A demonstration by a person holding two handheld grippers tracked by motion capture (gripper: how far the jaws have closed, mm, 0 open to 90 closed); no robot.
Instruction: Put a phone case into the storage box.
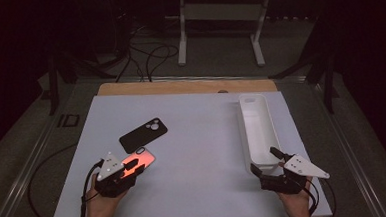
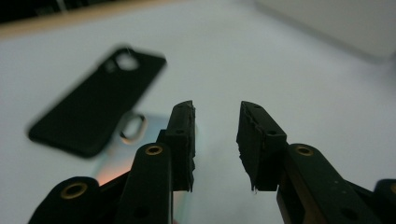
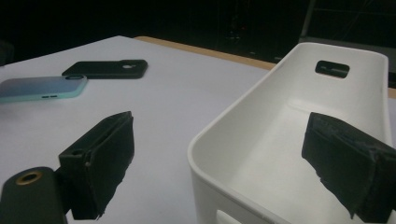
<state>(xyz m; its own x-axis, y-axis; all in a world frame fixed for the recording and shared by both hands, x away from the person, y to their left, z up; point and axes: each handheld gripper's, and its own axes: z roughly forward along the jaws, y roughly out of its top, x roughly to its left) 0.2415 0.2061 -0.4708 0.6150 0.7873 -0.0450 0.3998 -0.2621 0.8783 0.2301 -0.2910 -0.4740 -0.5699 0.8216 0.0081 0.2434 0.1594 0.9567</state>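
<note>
A black phone case point(image 1: 143, 135) point(image 2: 93, 112) point(image 3: 106, 68) lies face down on the white table top, left of centre. Just in front of it lies a shiny phone case point(image 1: 142, 158) point(image 2: 116, 158) point(image 3: 44, 87), reddish from above and pale blue-green from the side. My left gripper point(image 1: 134, 166) point(image 2: 215, 112) hovers over the near end of the shiny case. Its jaws stand apart with nothing between them. My right gripper point(image 1: 263, 159) point(image 3: 219, 119) is wide open at the near end of a long white tray point(image 1: 242, 126) point(image 3: 243, 112), one jaw outside the tray's wall and one over its inside.
The white tray is empty and runs front to back along the table's right side. The white table top point(image 1: 202, 138) has a wooden strip point(image 1: 180, 86) along its far edge. Beyond it stand a white metal frame point(image 1: 216, 17) and cables on a dark floor.
</note>
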